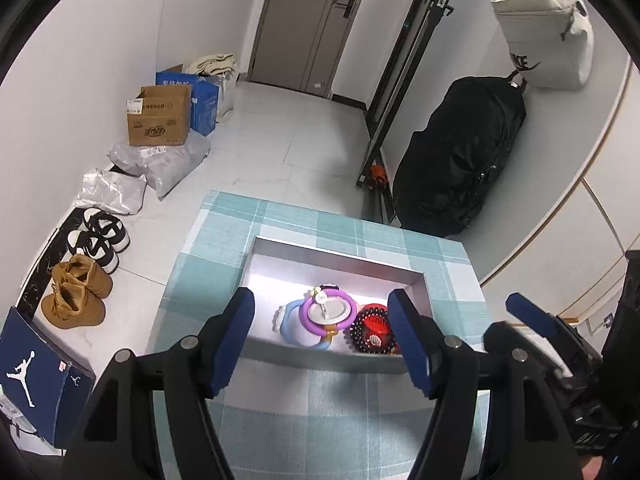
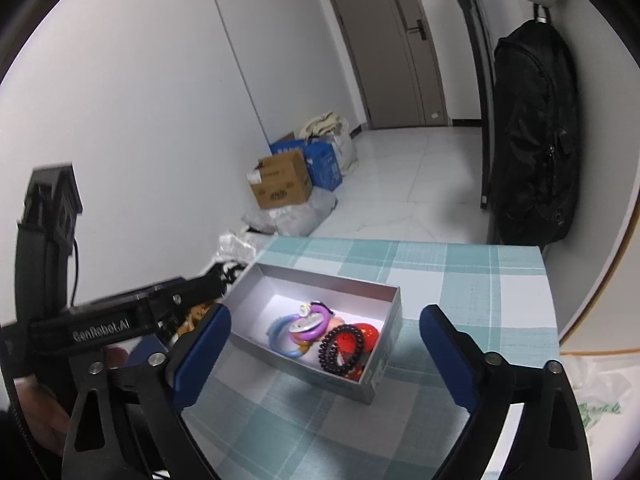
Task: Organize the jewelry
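Above the bench, both tools, left and right, hung apart and empty; snagging the stacked bangles could have dragged the beads from the box.

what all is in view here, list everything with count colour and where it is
box: 1, grey, on the checked cloth
purple bracelet: 1, purple, in box, on top of the blue one
blue bracelet: 1, light blue, in box
bead bracelet: 1, dark, in box, right end, over red item
red item: 1, red, in box
tablecloth: 1, teal check, on table
backpack: 1, black, hanging right
cardboard box: 1, brown, floor left
left gripper: 1, blue pads, open
right gripper: 1, blue pads, open
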Tool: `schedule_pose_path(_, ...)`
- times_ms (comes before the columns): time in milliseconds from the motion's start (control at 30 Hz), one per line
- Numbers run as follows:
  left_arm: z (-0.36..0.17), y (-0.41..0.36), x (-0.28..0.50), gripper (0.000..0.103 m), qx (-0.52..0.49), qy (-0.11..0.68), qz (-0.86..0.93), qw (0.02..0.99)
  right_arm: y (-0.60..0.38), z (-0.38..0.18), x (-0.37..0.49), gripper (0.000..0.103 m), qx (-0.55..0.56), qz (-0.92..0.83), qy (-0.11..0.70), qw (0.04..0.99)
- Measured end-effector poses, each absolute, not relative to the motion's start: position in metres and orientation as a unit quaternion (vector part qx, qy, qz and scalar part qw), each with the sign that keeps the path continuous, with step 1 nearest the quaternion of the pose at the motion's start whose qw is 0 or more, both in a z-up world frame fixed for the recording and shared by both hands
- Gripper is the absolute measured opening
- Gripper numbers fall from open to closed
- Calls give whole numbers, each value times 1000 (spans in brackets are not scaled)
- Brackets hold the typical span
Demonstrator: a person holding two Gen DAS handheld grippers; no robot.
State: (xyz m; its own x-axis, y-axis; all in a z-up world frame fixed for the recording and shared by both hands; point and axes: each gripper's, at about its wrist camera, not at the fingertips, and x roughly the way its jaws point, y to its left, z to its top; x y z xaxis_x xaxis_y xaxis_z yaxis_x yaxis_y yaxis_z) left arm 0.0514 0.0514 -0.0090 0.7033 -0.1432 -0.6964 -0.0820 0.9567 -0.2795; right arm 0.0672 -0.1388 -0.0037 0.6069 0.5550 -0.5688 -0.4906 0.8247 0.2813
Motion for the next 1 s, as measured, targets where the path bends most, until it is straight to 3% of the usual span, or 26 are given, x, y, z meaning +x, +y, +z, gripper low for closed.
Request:
schedule_pose_path(300,-10,43,30,71,-122,368,-3,922,-134,-7,41,102,24,295,322,899)
schedule_pose_path(1000,-11,38,17,71,-97,360,9,928,-145,-1,25,102,23,287,317,904)
